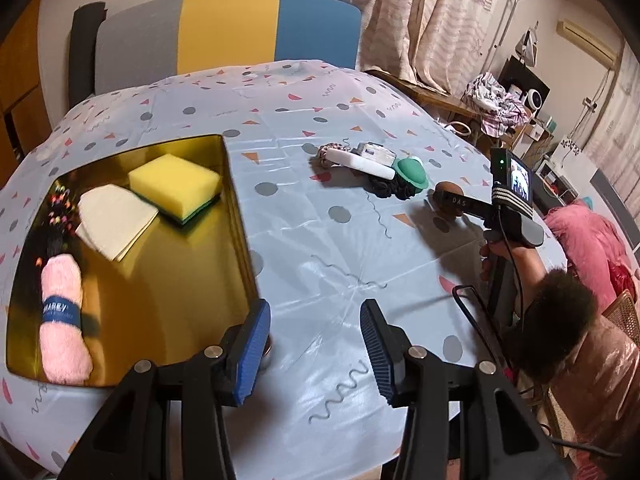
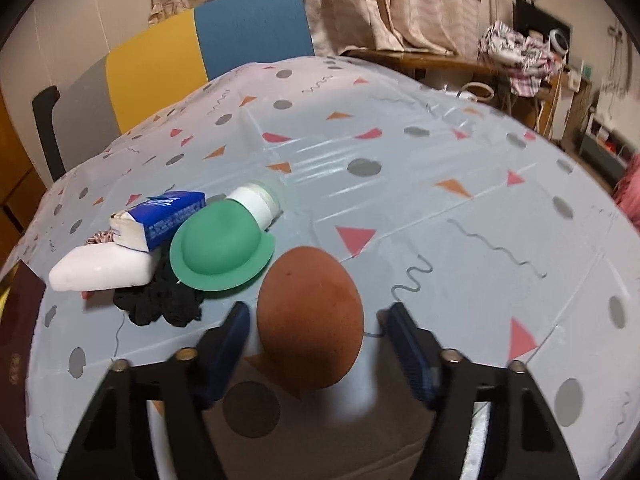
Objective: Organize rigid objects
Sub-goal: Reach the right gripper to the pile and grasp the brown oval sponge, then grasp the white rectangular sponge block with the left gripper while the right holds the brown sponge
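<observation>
A brown egg-shaped object (image 2: 310, 320) lies on the patterned tablecloth between the fingers of my right gripper (image 2: 318, 320). A gap shows on each side of it, so the gripper is open. In the left wrist view the same egg (image 1: 450, 192) and the right gripper (image 1: 444, 202) sit at the right. Left of the egg lies a pile: a green hat-shaped piece (image 2: 222, 252), a white bar (image 2: 100, 270), a blue tissue pack (image 2: 160, 218), a white jar (image 2: 258, 202) and a black scrunchie (image 2: 168, 300). My left gripper (image 1: 316, 340) is open and holds nothing, just right of a gold tin (image 1: 238, 208).
The gold tin holds a yellow sponge (image 1: 174, 184), a folded white cloth (image 1: 116, 220) and a pink rolled towel (image 1: 64, 312). A grey, yellow and blue chair (image 1: 228, 32) stands behind the table. A person's hand (image 1: 504, 252) holds the right gripper's handle near the table's right edge.
</observation>
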A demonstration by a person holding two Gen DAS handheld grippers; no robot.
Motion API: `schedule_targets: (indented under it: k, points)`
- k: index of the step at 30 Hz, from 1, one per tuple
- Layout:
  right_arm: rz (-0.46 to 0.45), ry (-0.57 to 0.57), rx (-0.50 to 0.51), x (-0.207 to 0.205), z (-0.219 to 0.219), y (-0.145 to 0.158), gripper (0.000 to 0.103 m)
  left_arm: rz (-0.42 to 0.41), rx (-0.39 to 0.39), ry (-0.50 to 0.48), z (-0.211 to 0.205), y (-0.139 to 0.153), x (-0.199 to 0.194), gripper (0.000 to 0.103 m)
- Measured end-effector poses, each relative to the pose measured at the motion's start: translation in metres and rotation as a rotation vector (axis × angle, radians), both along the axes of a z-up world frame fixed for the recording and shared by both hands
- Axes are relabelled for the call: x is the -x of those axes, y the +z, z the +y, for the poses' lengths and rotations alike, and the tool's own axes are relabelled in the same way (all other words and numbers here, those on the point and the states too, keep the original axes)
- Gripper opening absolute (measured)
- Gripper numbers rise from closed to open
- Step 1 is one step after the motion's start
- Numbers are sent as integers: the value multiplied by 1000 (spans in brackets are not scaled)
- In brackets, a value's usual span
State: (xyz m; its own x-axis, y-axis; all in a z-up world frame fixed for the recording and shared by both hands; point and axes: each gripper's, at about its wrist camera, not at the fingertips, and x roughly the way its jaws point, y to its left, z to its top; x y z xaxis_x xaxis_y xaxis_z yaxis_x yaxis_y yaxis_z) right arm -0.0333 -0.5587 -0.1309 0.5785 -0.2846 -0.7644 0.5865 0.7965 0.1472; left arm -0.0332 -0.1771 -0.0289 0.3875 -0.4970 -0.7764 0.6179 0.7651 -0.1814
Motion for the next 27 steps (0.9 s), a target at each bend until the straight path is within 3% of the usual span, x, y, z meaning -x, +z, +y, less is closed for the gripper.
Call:
schedule_targets:
  k: [8, 10, 13, 19, 27]
  points:
    - [-32, 22, 10, 3, 6, -2, 52, 82, 60, -15, -42, -2, -24, 47]
    - [-37, 29, 14, 3, 7, -2, 50, 102, 75, -6, -53, -3, -34, 61]
    - [-44, 28, 14, 4, 7, -2, 50, 148, 108, 20, -73, -6, -56, 72]
    - [-67, 11, -7, 8, 3, -2, 49, 196, 96, 42, -124, -18, -102, 75]
    - [-74, 12, 1, 8, 3, -3, 49, 293, 160, 112, -171, -46, -158, 75]
